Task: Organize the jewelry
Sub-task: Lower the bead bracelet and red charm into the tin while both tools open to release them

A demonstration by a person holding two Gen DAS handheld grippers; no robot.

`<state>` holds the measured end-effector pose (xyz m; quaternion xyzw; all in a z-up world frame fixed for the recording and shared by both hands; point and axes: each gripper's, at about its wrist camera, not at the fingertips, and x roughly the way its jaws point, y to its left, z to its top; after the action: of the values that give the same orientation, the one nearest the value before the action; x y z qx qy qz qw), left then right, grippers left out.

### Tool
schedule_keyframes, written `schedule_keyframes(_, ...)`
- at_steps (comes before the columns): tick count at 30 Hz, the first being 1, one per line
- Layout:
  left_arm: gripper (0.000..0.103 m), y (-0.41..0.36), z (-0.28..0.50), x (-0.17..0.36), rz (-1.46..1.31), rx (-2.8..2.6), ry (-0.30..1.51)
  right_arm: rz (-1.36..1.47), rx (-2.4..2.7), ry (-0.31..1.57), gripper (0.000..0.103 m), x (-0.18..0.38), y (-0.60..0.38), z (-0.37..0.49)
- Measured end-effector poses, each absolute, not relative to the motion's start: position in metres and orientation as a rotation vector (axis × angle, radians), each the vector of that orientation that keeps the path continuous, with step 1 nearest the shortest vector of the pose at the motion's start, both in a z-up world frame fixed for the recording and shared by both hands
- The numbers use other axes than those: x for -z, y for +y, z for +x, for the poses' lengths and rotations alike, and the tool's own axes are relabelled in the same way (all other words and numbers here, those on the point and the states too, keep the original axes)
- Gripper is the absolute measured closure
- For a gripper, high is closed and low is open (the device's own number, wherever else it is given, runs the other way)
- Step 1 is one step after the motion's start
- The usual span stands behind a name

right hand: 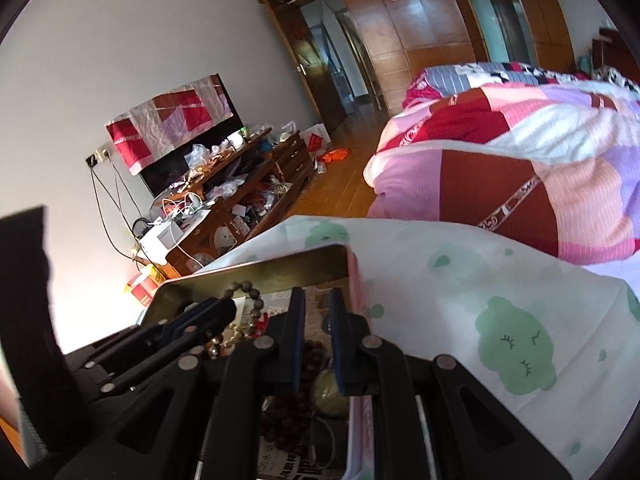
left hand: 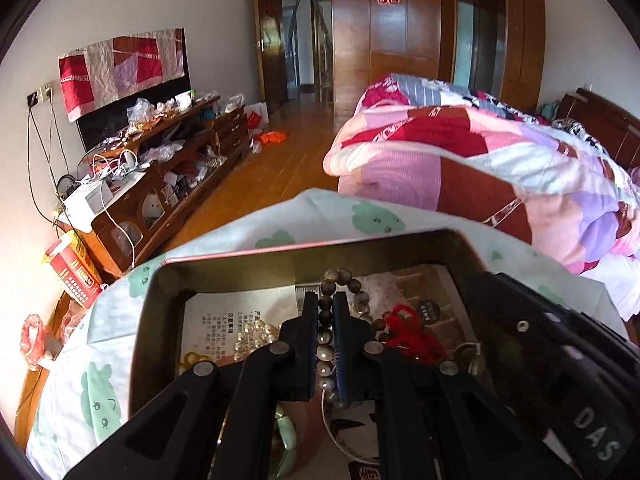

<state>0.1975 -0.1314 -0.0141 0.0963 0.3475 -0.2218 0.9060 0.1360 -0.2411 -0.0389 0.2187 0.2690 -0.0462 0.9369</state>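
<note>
Left gripper point(left hand: 324, 304) has its 2 black fingers pinched onto a dark grey beaded bracelet point(left hand: 325, 336), whose beads run in a line straight down the narrow gap between the pads and loop out past the fingertips. Right gripper point(right hand: 316, 300) hangs with its jaws set a little apart, nothing between them; below the gap lie a reddish-brown wooden bead string point(right hand: 304, 376) and a pale yellow-green round stone point(right hand: 330, 394).

Both grippers sit over a rectangular gold-lined metal tin with a pink rim point(left hand: 224, 260). On the printed paper lining its floor, left of the left gripper, rests a cluster of cream pearls point(left hand: 256, 336); right of it sits a red knotted cord point(left hand: 412, 336) among more beads. A pale green jade bangle point(left hand: 286, 440) shows under the left gripper's linkage, partly hidden.

From the right wrist view, the left gripper point(right hand: 208, 314) reaches in from the left, with the grey bracelet point(right hand: 246, 294) arching above its tip.

The tin rests on a white cloth printed with green cartoon faces point(right hand: 460, 280). Beyond it lie a pink and red patchwork quilt point(left hand: 480, 160) on a bed, a wooden floor point(left hand: 260, 176) and a cluttered low wooden cabinet point(left hand: 180, 168) against the wall.
</note>
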Motion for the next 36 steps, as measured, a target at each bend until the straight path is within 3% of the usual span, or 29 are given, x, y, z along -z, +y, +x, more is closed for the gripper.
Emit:
schedule_keyframes(11,0.096,-0.122,0.199,0.019,0.188,0.387,0.784,0.441,0.089,0.571,0.086,0.041,-0.240,0.137)
schedule_keyframes(15,0.094,-0.117,0.200,0.020,0.169,0.380,0.811,0.423,0.066,0.567,0.067,0.039,-0.236,0.137)
schedule_keyframes(21,0.088,-0.126,0.193,0.017,0.260,0.338,0.792,0.384,0.069,0.564,0.063,0.039,-0.229,0.136)
schedule_keyframes(24,0.075,-0.124,0.189,0.013,0.282,0.318,0.755,0.390,0.065,0.563,0.062,0.039,-0.229,0.136)
schedule_keyframes(26,0.056,-0.121,0.188,0.010,0.290,0.310,0.739,0.399,0.060,0.564,0.062,0.040,-0.230,0.136)
schedule_keyframes(32,0.039,-0.106,0.183,-0.004,0.270,0.270,0.688,0.442,0.044,0.559,0.062,0.040,-0.235,0.136)
schedule_keyframes(36,0.036,-0.083,0.177,-0.004,0.212,0.277,0.694,0.432,0.048,0.561,0.062,0.039,-0.236,0.135)
